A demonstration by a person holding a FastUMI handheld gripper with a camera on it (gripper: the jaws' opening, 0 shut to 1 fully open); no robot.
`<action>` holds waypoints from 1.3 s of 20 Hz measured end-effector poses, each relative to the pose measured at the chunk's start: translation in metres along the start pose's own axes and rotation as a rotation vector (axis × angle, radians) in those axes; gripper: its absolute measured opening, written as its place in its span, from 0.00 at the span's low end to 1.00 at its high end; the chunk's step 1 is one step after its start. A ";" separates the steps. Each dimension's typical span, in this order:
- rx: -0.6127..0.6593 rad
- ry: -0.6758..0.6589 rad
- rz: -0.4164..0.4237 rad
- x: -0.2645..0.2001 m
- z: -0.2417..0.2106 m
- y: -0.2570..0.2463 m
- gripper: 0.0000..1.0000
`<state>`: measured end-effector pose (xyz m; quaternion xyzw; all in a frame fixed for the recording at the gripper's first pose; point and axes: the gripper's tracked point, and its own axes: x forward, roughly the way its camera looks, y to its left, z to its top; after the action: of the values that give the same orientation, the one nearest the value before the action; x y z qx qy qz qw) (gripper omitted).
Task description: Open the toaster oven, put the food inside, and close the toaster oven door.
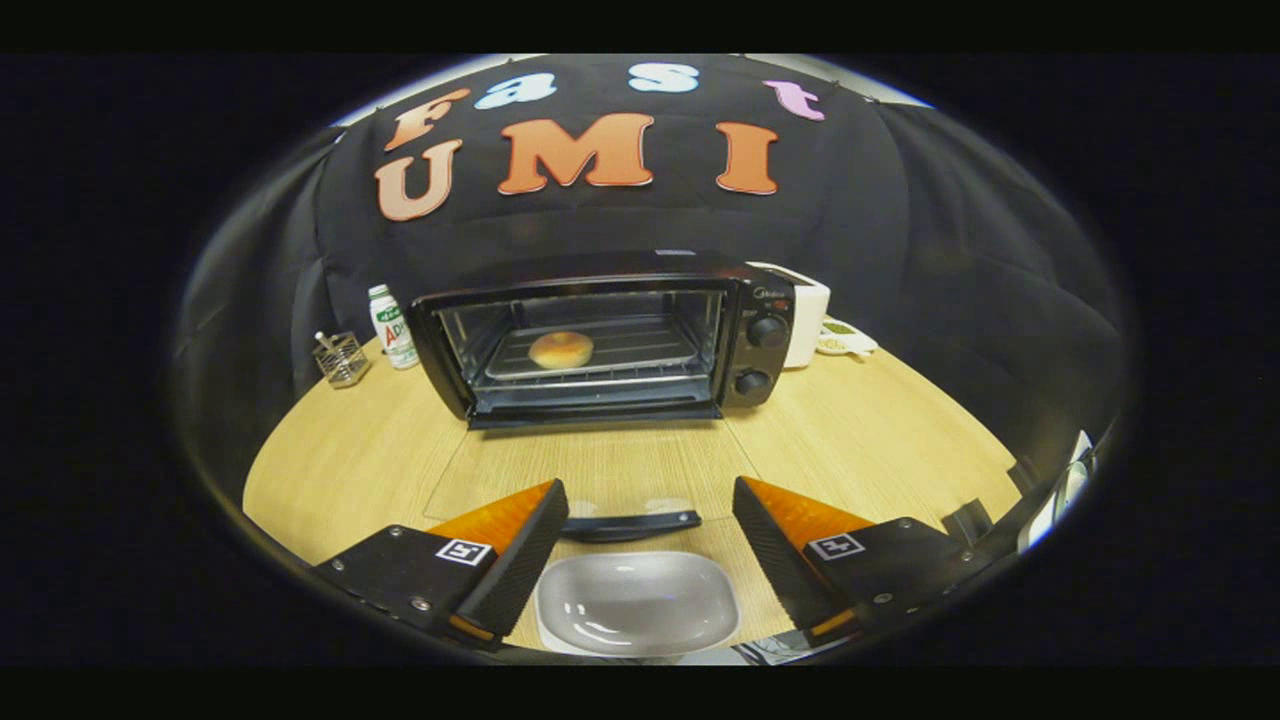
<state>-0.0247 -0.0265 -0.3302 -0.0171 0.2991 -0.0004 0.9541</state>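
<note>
gripper (645,520): fingers spread wide, holding nothing, lower centre | toaster oven (600,335): mid-frame on wooden table (880,440), door (590,470) folded down flat, its handle (630,525) between the fingertips | bun (561,350): on the tray inside | white plate (636,603): bottom centre, bare | bottle (392,327): left of oven

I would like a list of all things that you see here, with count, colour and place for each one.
oven: one, black, far on the table, door folded down flat
bun: one, golden, on the rack inside the oven
plate: one, white, between the fingers
bottle: one, white, left of the oven
wire holder: one, metal, left of the bottle
white appliance: one, right of the oven
table: one, light wood
hand-held gripper: one, black and orange, open
</note>
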 end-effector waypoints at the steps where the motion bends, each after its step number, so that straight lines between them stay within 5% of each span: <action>1: -0.010 0.013 0.003 -0.001 -0.009 0.002 0.99; 17: -0.109 0.150 0.067 0.035 -0.064 0.041 0.99; 26: -0.053 0.060 0.071 0.015 -0.009 0.041 1.00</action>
<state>-0.0177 0.0135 -0.3477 -0.0320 0.3278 0.0407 0.9433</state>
